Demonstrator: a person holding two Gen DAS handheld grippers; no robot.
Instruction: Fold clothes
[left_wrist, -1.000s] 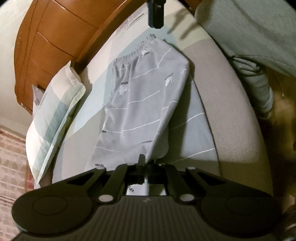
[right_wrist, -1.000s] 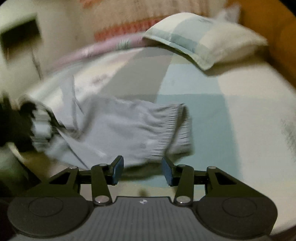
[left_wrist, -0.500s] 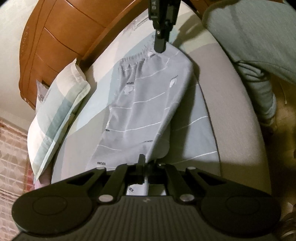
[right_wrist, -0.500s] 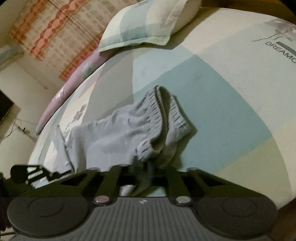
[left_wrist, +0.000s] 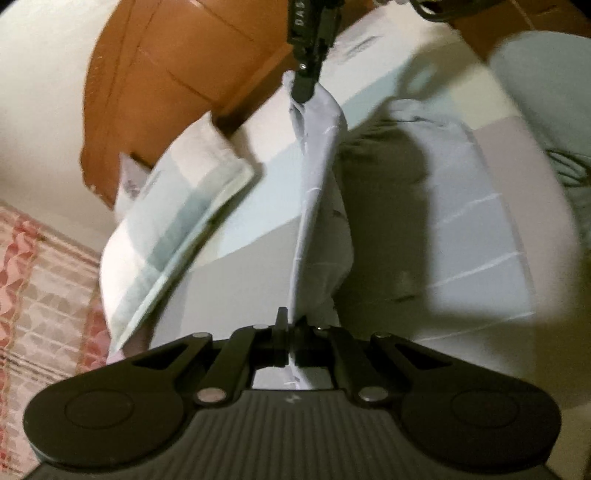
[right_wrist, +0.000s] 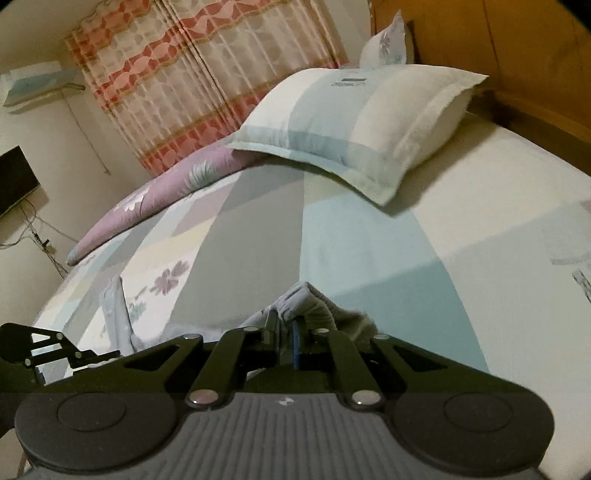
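Now my left hand-held gripper and right hand-held gripper each pinch the shorts, stretched between them above the bed.

One pair of pale grey cotton trousers with thin white stripes is in the scene. Two black two-finger grippers appear: the left gripper and the right gripper. Two pillows lie at the head of the bed: one large pillow in blocks of cream, pale blue and grey, and one small white pillow with a flower print behind it. One rolled lilac floral quilt lies along the far edge. One red-and-cream patterned curtain hangs.
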